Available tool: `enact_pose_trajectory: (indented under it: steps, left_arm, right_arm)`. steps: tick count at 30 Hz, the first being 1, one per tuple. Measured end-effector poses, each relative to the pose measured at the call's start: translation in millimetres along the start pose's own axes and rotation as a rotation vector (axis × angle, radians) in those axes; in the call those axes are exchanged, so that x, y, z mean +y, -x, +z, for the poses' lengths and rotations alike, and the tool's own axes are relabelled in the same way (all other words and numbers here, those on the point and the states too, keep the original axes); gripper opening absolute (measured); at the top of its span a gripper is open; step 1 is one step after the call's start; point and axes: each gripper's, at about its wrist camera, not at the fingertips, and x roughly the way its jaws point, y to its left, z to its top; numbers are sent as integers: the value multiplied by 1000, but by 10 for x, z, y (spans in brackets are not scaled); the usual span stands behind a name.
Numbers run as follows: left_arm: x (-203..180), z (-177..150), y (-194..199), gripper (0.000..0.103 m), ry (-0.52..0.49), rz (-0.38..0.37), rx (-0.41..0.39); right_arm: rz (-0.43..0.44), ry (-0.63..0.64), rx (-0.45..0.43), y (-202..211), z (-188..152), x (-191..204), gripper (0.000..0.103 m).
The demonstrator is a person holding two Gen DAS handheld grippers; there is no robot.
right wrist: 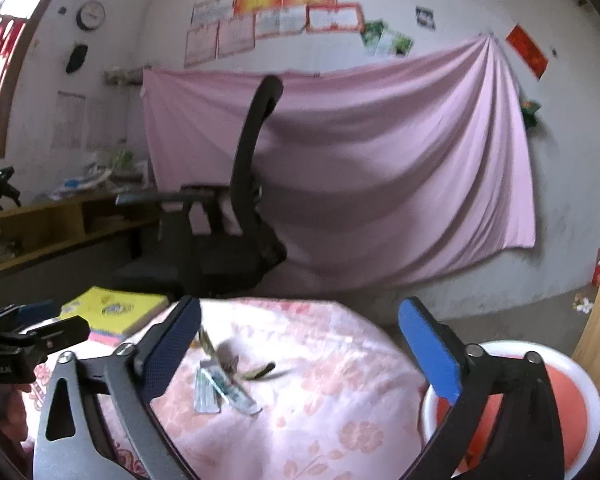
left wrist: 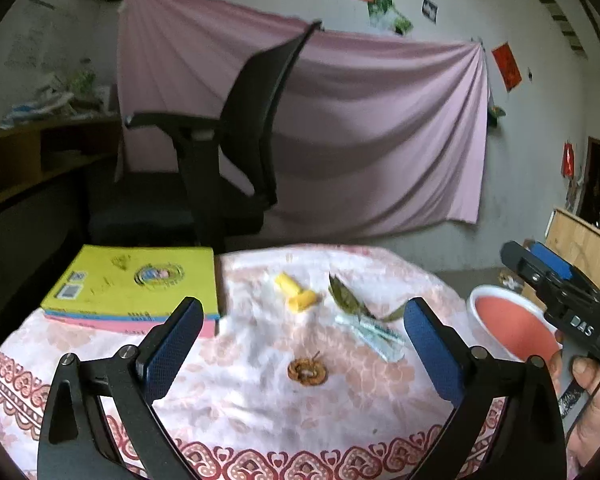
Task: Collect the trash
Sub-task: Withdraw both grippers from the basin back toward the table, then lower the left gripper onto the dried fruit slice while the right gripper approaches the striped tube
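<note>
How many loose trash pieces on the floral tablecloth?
4: yellow paper tube at centre back, green dried leaves beside it, crumpled pale wrapper below them, brown ring-shaped scrap nearest. More may hide behind grippers.

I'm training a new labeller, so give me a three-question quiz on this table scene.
1. True or false: both tongs, left and right, are empty.
2. Which lies nearest the yellow book: A) yellow plastic tube, B) dried green leaf, C) white-rimmed red bin?
3. What brown ring-shaped scrap lies nearest the left tongs?

Key: 1 true; 2 A; 3 the coiled brown ring.
</note>
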Motion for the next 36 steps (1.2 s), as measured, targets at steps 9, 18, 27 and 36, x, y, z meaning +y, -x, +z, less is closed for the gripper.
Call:
enact_pose_trajectory:
  steps: [9,18,27,36]
  left_arm:
    - [-10,-54,-300,70,-1,-56,181]
    - [69,-132,-527,42,37,-61,338]
    - [102,-187,-643,28,51,-58,421]
    - [78,-199,-674,26,23,-43,427]
  right_arm:
    - [77,-7,230,-377,-114,48,73]
    - [148,4,402,-638,-226,126,51]
    - [262,18,574,-909,-377,207,38]
    - [289,27,636,-995,-443,231,26]
